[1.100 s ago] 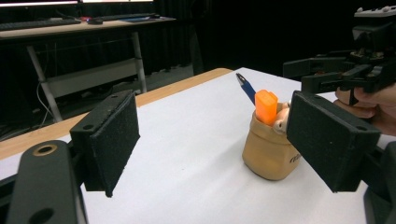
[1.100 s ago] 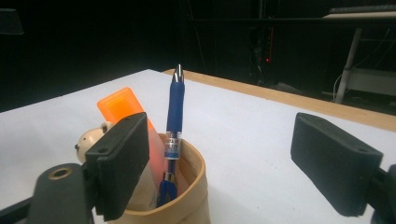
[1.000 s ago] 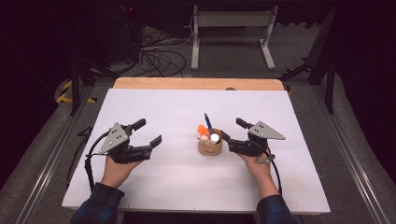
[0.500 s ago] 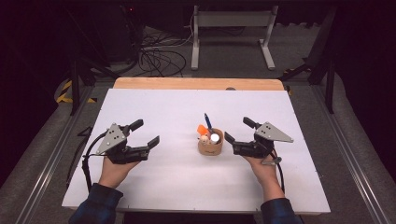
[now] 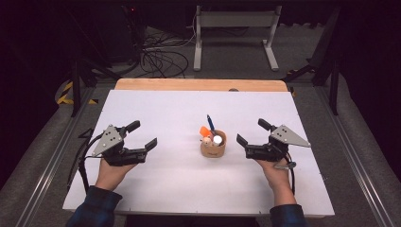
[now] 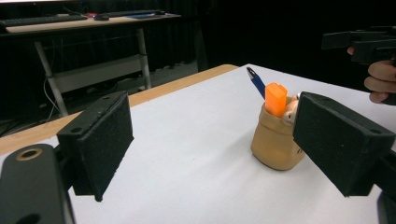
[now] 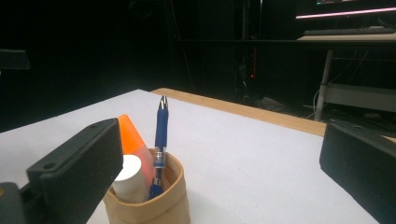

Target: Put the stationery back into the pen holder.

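My right tool (image 5: 249,138), jaws just opened wide and empty, sits just beside the small tan fabric pouch (image 5: 213,148) mid-bench. The blue pen (image 7: 160,135) stands nearly upright inside. My left tool (image 5: 143,136), also apart, lies farther off.

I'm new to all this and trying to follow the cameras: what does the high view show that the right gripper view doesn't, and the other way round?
High view alone: both hands, the left gripper and right gripper from above, the whole white table.

Right gripper view alone: a close side look at the blue pen's clip and a lit desk behind.

Both: the tan pouch holding the pen, an orange piece and a white cylinder, with the right gripper open around nothing.
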Tool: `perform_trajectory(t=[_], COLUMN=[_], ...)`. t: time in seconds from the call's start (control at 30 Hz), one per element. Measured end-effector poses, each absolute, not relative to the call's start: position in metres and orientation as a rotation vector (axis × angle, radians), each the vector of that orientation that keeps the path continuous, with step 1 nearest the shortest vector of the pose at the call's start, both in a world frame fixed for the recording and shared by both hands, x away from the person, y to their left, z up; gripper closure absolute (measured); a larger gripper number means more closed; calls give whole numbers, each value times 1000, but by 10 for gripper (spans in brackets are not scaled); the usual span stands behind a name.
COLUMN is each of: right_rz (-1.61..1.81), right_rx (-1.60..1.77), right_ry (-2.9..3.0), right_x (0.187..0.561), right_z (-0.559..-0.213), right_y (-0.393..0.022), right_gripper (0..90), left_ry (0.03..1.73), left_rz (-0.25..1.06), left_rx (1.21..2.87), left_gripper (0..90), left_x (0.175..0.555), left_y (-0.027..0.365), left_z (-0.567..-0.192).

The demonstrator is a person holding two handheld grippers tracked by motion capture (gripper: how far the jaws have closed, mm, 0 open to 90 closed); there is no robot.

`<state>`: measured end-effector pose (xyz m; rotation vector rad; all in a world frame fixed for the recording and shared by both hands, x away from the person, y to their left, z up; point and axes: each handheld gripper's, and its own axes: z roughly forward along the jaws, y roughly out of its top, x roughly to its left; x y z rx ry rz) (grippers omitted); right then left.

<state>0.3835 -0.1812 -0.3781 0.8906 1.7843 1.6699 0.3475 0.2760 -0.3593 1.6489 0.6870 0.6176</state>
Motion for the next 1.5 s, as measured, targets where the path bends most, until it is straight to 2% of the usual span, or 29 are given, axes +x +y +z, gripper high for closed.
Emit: perform_trajectory(t=[1.17, 1.5], right_rz=[1665, 1655], right_rx=[975, 986], right_ry=[1692, 1669], right_x=[337, 334], right_z=[-388, -391], right_y=[-232, -247], right_gripper=[0, 0], left_ry=[685, 683], left_rz=[611, 614], left_rx=[1639, 1629], left_gripper=[29, 21], left_x=[322, 317], left_y=[302, 309], left_z=[-365, -367])
